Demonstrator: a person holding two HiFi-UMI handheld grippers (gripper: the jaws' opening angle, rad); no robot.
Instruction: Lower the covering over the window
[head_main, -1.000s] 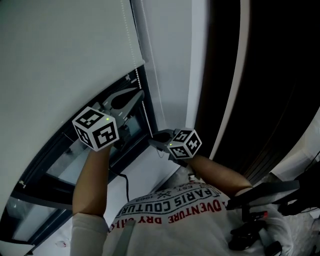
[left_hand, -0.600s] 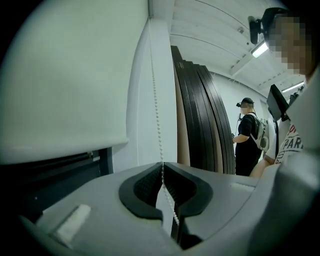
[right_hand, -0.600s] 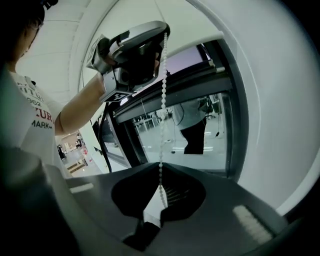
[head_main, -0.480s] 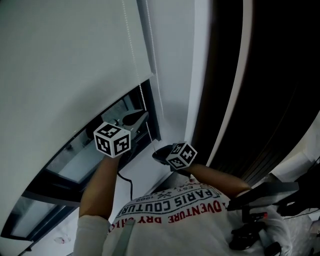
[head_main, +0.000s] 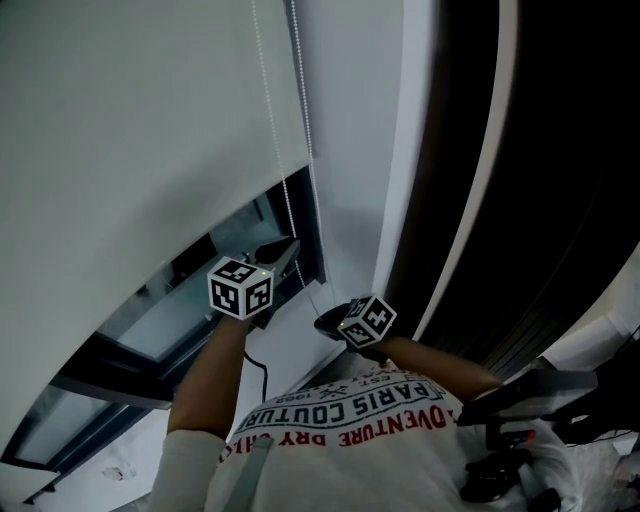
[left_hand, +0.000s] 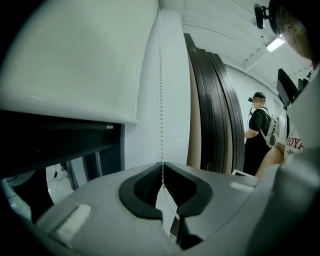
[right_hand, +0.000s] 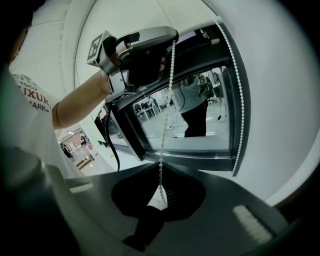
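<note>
Head view: white roller blind covers most of the window. Its bottom edge runs slantwise, and below it a strip of glass and dark window frame is uncovered. Left gripper sits by the frame's right side. Right gripper is lower and just to the right, close to the person's printed shirt. Bead chain hangs along the blind's right edge; it is thin here and hard to trace down to the jaws. Dark panels are at right.

Left gripper view: the jaws are nearly together and pinch the bead chain at the tips. The chain runs straight up from there against the white wall. The blind's bottom edge is at upper left, with dark frame under it. Another person stands far right.

Right gripper view: the jaws are narrow and closed on the same chain, with loose beads trailing down between the pads. The strand rises to the left gripper above, which clamps it higher up. A second strand hangs at right beside the frame. The glass shows a standing figure, probably a reflection.
</note>
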